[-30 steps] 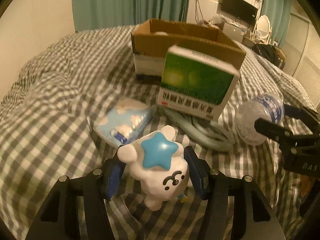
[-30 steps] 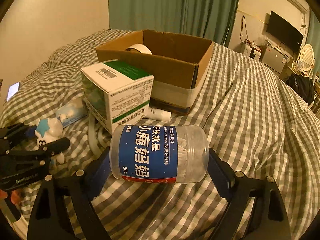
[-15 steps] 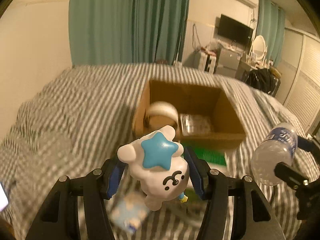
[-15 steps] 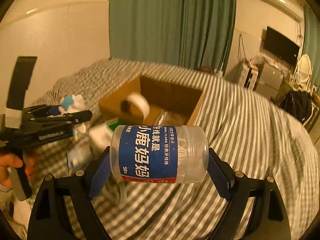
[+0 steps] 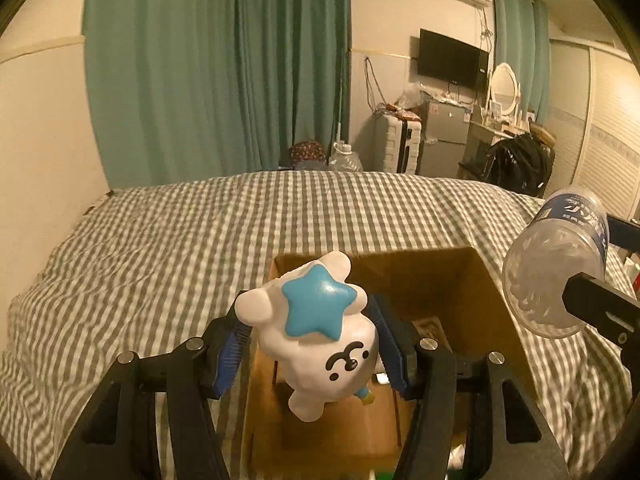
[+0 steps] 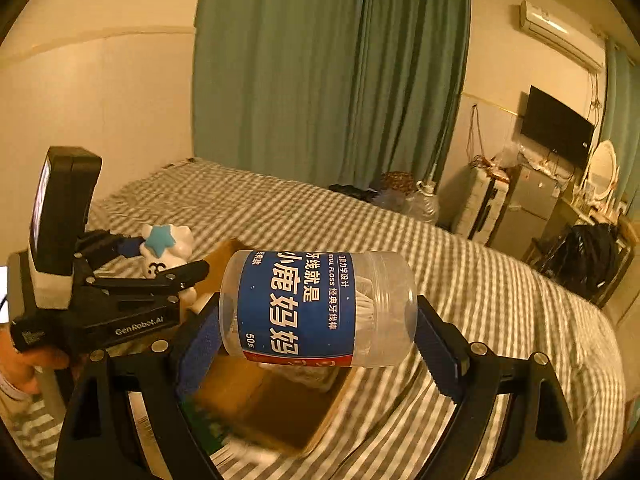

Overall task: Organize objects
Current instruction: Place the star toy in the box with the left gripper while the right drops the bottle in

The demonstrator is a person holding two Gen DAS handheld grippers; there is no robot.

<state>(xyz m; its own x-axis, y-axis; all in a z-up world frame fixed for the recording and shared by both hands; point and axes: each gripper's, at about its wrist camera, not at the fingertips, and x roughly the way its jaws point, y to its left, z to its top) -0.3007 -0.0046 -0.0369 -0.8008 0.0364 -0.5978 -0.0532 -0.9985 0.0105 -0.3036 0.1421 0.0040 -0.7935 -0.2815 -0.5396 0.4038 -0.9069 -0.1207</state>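
The left gripper (image 5: pixel 310 346) is clamped on a white toy (image 5: pixel 316 344) with a blue star on its head, blue pads pressed to the toy's flanks at 9 and 3 o'clock. The toy hangs in the air above the open cardboard box (image 5: pixel 404 280), whose far wall shows just beyond it toward 12 o'clock. Inside the box something small lies on the floor, too hidden to name.

The right gripper (image 6: pixel 318 340) grips a clear jar (image 6: pixel 316 308) lying sideways between its pads, its blue label with white characters facing the camera; the ends of the jar touch the pads at 9 and 3 o'clock. The jar too is held off the bed, over the box, which shows blurred beneath it toward 6 o'clock.

From the left wrist view the jar sits at 3 o'clock, near the box's right wall. From the right wrist view the toy and the left gripper sit at 9 o'clock, with a hand (image 6: pixel 28 364) on the handle.

The box rests on a grey-checked bedspread (image 5: pixel 160 248). Green curtains (image 5: pixel 224 68) hang at 12 o'clock.
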